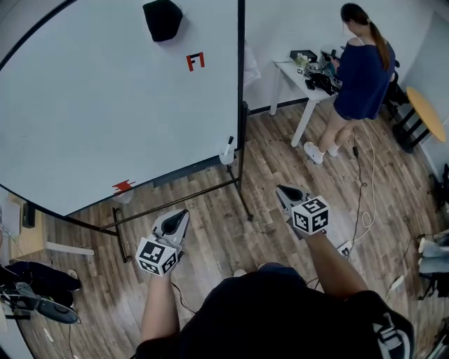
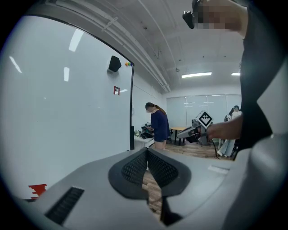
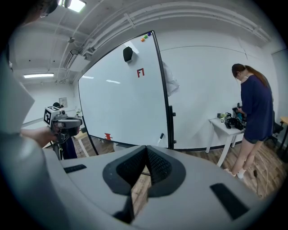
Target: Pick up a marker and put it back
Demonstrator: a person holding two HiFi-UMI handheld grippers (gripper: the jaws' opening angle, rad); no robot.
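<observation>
Wood floor (image 1: 210, 231) under everything, with the big whiteboard (image 1: 105, 91) on its rolling frame filling the upper left of your head view. Another person (image 1: 361, 77) in a dark top stands at the white bench (image 1: 291, 70) by the far wall, with clutter on that bench. Your left tool (image 1: 182, 214) is held out over the floor in front of the board's lower edge, pads pressed together, nothing between them. Your right tool (image 1: 283, 191) is held out just past the board's right post, also pressed together and empty. A black block (image 1: 163, 19) sits high on the board, with a red sticker (image 1: 196, 61) below it. The marker (image 1: 229, 146) is at the board's lower right corner beside the post, cap up, in a small white holder (image 1: 226, 158). It is well apart from both tools.
</observation>
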